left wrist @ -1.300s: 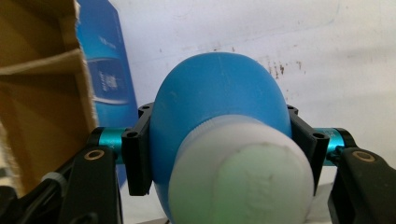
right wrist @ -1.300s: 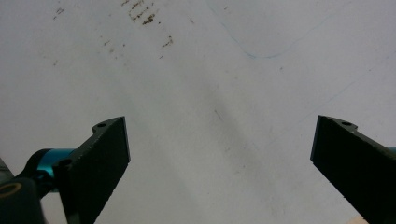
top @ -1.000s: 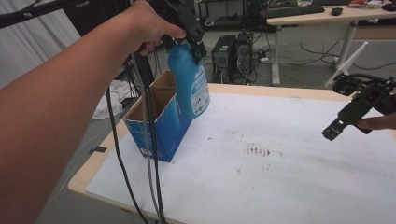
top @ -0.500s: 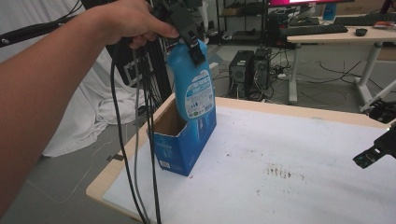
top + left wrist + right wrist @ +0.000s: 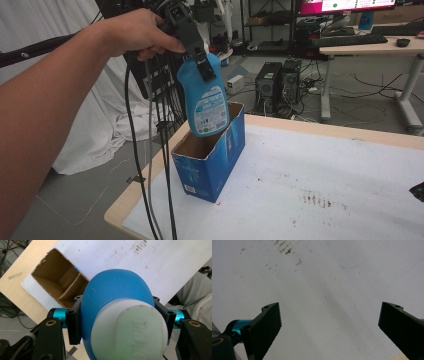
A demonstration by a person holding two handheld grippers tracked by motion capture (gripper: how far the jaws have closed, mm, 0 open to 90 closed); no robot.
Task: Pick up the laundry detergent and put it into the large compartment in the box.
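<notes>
Right now your left tool (image 5: 205,67) is pinching the blue bottle (image 5: 204,97) by its shoulders, just under the white cap (image 5: 128,331), and the bottle hangs nearly upright, its long axis running from 12 down to 6 o'clock with a slight lean. Its base sits just above the open top of the blue carton (image 5: 212,152), at the carton's far end, so the opening lies straight down at 6 o'clock from the tool. In the left gripper view the brown inside of the carton shows at 10 o'clock past the bottle. Your right tool (image 5: 329,322) hovers spread wide, holding nothing, over the bare white tabletop (image 5: 325,185), well apart from the carton; the left hand (image 5: 135,32) is plainly the nearer one.
</notes>
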